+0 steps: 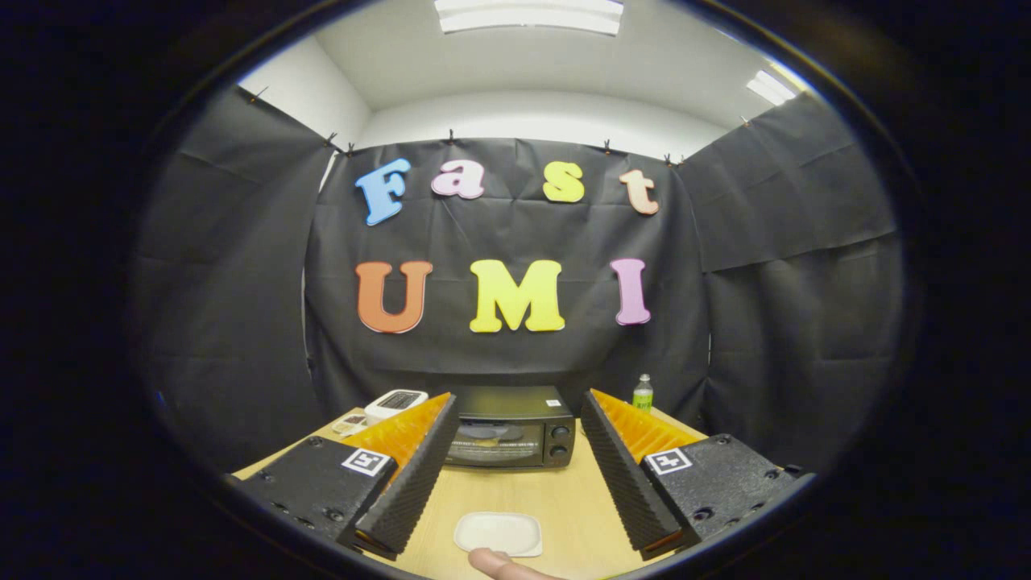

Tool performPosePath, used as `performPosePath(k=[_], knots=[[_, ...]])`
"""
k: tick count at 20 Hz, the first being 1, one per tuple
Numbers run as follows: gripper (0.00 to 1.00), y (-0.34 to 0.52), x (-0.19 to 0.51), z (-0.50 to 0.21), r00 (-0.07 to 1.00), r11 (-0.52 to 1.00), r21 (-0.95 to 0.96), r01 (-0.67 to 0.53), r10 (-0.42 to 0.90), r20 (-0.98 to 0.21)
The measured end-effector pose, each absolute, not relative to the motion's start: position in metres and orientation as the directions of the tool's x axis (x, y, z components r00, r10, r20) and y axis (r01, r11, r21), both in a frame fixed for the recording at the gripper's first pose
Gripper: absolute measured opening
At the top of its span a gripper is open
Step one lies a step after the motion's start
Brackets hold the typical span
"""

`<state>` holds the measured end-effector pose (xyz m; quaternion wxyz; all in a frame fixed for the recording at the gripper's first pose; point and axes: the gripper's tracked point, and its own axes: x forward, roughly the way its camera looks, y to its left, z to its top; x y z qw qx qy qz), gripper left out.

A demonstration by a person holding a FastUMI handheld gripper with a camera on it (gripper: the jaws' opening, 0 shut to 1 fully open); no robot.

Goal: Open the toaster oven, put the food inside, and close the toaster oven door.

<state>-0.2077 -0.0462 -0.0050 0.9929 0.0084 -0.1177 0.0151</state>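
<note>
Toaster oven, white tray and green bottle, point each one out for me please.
toaster oven (511, 436), gripper view, on its closed glass door, beyond the open gripper (525, 475).
white tray (498, 532), gripper view, on its flat middle, between the fingers.
green bottle (642, 395), gripper view, on its body, right of the oven.

Gripper (515, 475): two long fingers, wide apart, nothing between them. Inner faces ribbed, like sawtooth foam; outer faces carry raised parallel ridges. Each finger mounts to a textured block with round screw recesses. One square white fiducial tag with a dark pattern sits atop each block. A person's bare fingertip (499, 564) pokes in near the fingers' bases.
</note>
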Motion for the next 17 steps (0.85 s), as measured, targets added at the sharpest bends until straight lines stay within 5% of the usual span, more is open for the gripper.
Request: performPosePath(k=[17], knots=[[0.99,-0.068,-0.198,-0.015,0.966,0.997,-0.037,-0.064,0.071,0.249]])
